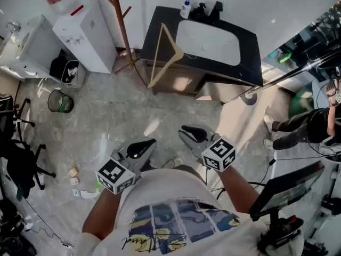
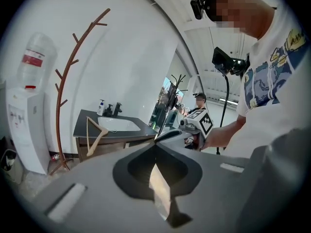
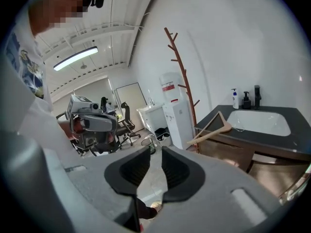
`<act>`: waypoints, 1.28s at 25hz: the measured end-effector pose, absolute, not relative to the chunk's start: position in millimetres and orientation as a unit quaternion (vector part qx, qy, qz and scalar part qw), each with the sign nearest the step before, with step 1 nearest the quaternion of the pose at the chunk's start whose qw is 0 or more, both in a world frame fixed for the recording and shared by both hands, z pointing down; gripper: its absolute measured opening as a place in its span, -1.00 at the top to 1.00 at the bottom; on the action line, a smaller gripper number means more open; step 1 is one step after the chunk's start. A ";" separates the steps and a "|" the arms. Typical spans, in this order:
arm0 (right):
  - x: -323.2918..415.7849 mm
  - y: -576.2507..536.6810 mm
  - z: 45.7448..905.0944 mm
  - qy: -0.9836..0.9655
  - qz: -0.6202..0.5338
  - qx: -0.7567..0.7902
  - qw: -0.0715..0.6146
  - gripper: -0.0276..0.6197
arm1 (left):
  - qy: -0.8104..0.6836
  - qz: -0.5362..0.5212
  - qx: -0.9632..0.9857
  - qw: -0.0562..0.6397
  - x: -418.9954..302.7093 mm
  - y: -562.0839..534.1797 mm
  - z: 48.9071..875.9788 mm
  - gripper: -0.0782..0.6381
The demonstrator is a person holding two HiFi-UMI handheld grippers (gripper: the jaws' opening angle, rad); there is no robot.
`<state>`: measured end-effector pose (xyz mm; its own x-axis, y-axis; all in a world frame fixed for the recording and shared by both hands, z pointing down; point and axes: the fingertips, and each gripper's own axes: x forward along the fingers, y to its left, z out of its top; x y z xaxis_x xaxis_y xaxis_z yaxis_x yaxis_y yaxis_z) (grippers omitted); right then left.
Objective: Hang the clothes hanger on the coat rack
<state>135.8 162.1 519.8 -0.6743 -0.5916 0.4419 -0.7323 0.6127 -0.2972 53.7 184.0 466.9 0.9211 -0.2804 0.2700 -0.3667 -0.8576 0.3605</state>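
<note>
Grey and black, both grippers hang close to the person's shirt, above a pale marble floor [image 1: 133,111]. The left gripper [image 1: 149,143] has its jaws pressed together at the tips, with nothing caught in them. The right gripper [image 1: 185,131] has its jaws a narrow slit apart. It is empty too, with only floor showing through the gap. Each points out toward the far wall, and each shows in the other's view.

Farther out, well apart from both grippers, the wooden hanger [image 1: 167,68] leans tilted against the front left corner of the vanity [image 1: 250,52], its upper end up at the dark counter's edge. It is on no branch of the rack, as the left gripper view [image 2: 98,141] and the right gripper view [image 3: 214,133] also show.

Just beside it stands the coat rack [image 1: 121,23], a thin brown pole with short upturned branches, all bare. Past that is a white water dispenser [image 1: 85,33]. A soap bottle [image 1: 186,7] sits at the back of the counter, by the white basin.
</note>
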 end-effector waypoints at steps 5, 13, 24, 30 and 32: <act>104.1 108.2 542.2 -0.854 0.272 0.421 0.139 0.66 | -0.120 0.117 0.965 0.200 4.2 147.3 460.1 0.78; 94.4 9.8 615.5 -0.774 0.403 0.486 0.051 0.53 | -0.103 0.128 0.963 0.215 -52.6 98.0 475.9 0.78; 132.9 -104.7 724.7 -0.637 0.576 0.492 -0.142 0.14 | -0.124 0.147 0.956 0.221 -47.6 17.5 468.5 0.78; 142.1 -147.5 742.5 -0.586 0.608 0.475 -0.247 0.09 | -0.122 0.160 0.951 0.236 -30.1 -19.1 469.6 0.78; 143.8 -155.4 743.3 -0.578 0.611 0.464 -0.276 0.09 | -0.122 0.164 0.950 0.236 -26.4 -27.0 471.4 0.78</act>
